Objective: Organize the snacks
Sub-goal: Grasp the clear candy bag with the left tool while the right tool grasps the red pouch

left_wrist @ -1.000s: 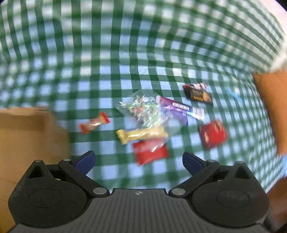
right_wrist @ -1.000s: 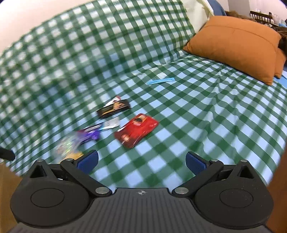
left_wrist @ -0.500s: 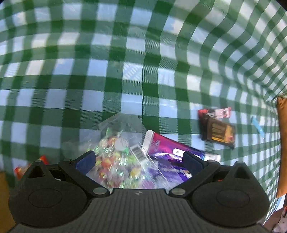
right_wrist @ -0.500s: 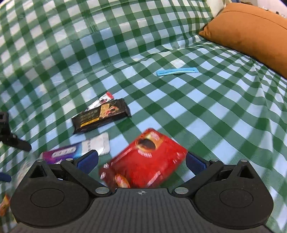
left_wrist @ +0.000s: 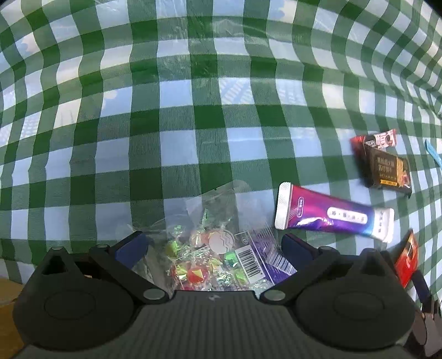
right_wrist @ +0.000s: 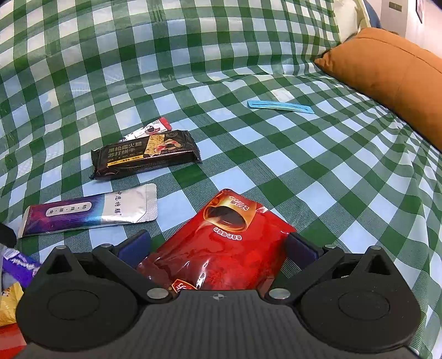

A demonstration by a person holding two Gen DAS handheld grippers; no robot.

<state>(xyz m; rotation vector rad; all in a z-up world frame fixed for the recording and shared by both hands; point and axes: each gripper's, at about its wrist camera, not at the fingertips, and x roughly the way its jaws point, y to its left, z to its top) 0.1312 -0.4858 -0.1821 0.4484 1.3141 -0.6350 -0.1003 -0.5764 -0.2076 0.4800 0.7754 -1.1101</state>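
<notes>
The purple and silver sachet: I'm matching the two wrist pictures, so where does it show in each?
Left wrist: purple and silver sachet lies right of centre, beyond the right finger of the open left tongs.
Right wrist: lower left, flat on the cloth.
Shared landmark: the black cracker packet just beyond it.

Whole surface is a green-and-white checked cloth (right_wrist: pixel 276 69), a bit wrinkled, looks like a bed. Orange pillow (right_wrist: pixel 392 80) sits at the far right, white pillow (right_wrist: pixel 346 19) behind it. Pale wall (right_wrist: pixel 400 13) in the corner, bright even light.
</notes>
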